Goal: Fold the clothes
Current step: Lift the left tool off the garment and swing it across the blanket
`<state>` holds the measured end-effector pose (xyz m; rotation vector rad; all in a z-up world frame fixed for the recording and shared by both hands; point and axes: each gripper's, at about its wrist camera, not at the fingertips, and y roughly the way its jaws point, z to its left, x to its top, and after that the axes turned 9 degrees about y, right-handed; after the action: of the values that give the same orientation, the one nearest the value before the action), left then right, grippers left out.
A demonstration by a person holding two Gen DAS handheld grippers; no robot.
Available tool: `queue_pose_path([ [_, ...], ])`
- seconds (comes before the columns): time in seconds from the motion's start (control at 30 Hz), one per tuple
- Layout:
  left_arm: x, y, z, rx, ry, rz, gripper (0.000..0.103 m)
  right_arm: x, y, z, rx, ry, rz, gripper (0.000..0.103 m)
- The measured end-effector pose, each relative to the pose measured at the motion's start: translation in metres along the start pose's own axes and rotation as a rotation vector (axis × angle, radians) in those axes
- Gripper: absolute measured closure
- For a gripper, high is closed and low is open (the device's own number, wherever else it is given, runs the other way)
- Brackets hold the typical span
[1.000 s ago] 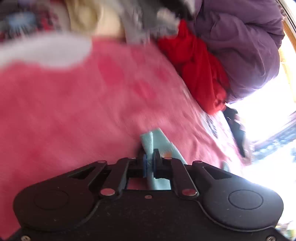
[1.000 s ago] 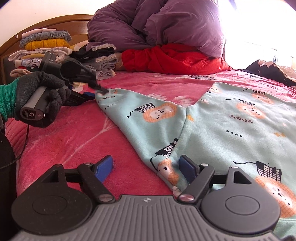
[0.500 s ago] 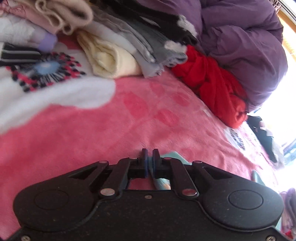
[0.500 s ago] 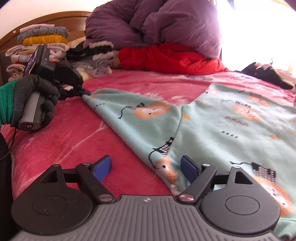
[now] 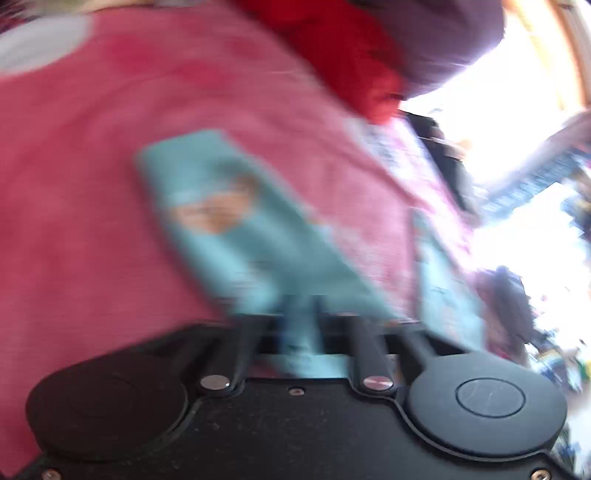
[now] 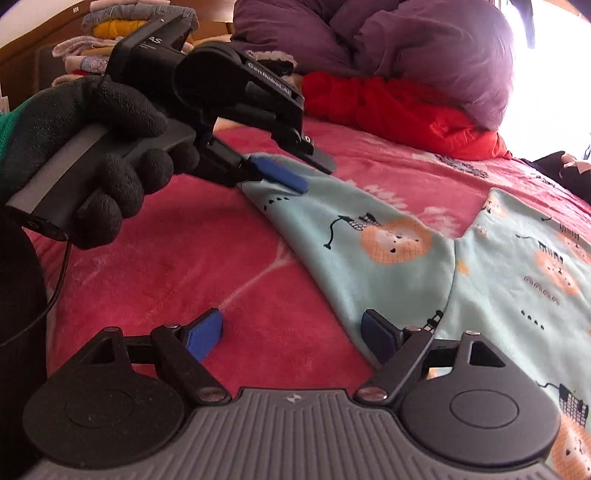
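Observation:
A mint-green garment [image 6: 388, 251] printed with orange lions lies spread on the pink blanket [image 6: 166, 258]. Its sleeve stretches to the left. My left gripper [image 6: 306, 173], held by a black-gloved hand [image 6: 92, 147], is shut on the sleeve's end. The left wrist view is blurred; there the sleeve [image 5: 229, 206] runs away from the left gripper's [image 5: 301, 302] closed jaws. My right gripper [image 6: 291, 332] stands open low over the blanket. The garment's lower edge lies beside its right finger [image 6: 380, 334], and nothing is between the pads.
A purple duvet [image 6: 406, 48] and a red garment [image 6: 388, 107] are heaped at the back of the bed. Folded clothes [image 6: 110, 26] are stacked by the wooden headboard at the back left. A dark garment [image 6: 561, 166] lies at the far right, under a bright window.
The left gripper has come closer and to the right in the right wrist view, carrying the sleeve end along. Its own view has tipped down from the stacked clothes onto the sleeve.

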<state>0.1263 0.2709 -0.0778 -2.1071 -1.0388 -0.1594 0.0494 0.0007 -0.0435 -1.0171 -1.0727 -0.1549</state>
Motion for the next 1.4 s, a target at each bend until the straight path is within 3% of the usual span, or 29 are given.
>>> queue_pose_path([
  [0.03,0.001,-0.003,0.003,0.018,-0.019,-0.013,0.098,-0.001,-0.001,-0.001,0.001,0.003,-0.002,0.020],
  [0.1,0.002,-0.013,-0.012,0.035,0.057,-0.060,0.096,-0.002,-0.006,0.002,-0.021,-0.006,-0.033,0.021],
  [0.13,0.001,-0.016,-0.019,0.009,0.075,-0.067,0.088,-0.003,-0.007,0.005,-0.029,-0.014,-0.042,0.021],
  [0.23,-0.010,-0.006,-0.032,-0.177,0.075,-0.005,0.064,-0.006,-0.004,0.010,-0.032,-0.040,-0.033,0.020],
  [0.3,-0.019,0.008,-0.038,-0.182,0.091,0.052,0.061,-0.004,-0.003,0.009,-0.024,-0.032,-0.024,0.019],
  [0.37,-0.029,0.021,-0.039,-0.152,0.091,0.089,0.064,-0.003,-0.003,0.006,-0.015,-0.017,-0.013,0.019],
  [0.4,-0.029,0.022,-0.038,-0.129,0.090,0.084,0.070,-0.003,-0.004,0.005,-0.010,-0.009,-0.007,0.019],
  [0.43,-0.026,0.017,-0.036,-0.100,0.090,0.059,0.076,-0.003,-0.003,0.004,-0.007,-0.003,0.000,0.019],
  [0.63,-0.010,-0.018,-0.002,0.050,-0.017,-0.136,0.077,-0.010,-0.004,0.006,-0.008,0.008,0.018,0.018],
  [0.83,-0.010,-0.050,0.006,0.157,-0.048,-0.263,0.079,-0.013,-0.015,0.000,0.014,0.058,0.049,0.018],
  [0.93,-0.019,-0.059,-0.019,0.208,0.068,-0.280,0.078,-0.025,-0.041,-0.003,0.018,0.072,0.036,0.019],
  [1.1,-0.060,-0.044,-0.096,0.170,0.370,-0.222,0.078,-0.052,-0.105,-0.024,0.010,0.078,-0.005,0.026],
  [1.27,-0.123,-0.008,-0.162,0.074,0.619,-0.090,0.078,-0.065,-0.168,-0.097,-0.123,0.285,-0.151,0.044],
  [1.33,-0.148,0.003,-0.176,0.061,0.677,-0.042,0.078,-0.072,-0.181,-0.129,-0.199,0.371,-0.205,0.054],
  [1.4,-0.171,0.012,-0.188,0.045,0.729,0.007,0.078,-0.077,-0.181,-0.149,-0.242,0.412,-0.222,0.058],
])
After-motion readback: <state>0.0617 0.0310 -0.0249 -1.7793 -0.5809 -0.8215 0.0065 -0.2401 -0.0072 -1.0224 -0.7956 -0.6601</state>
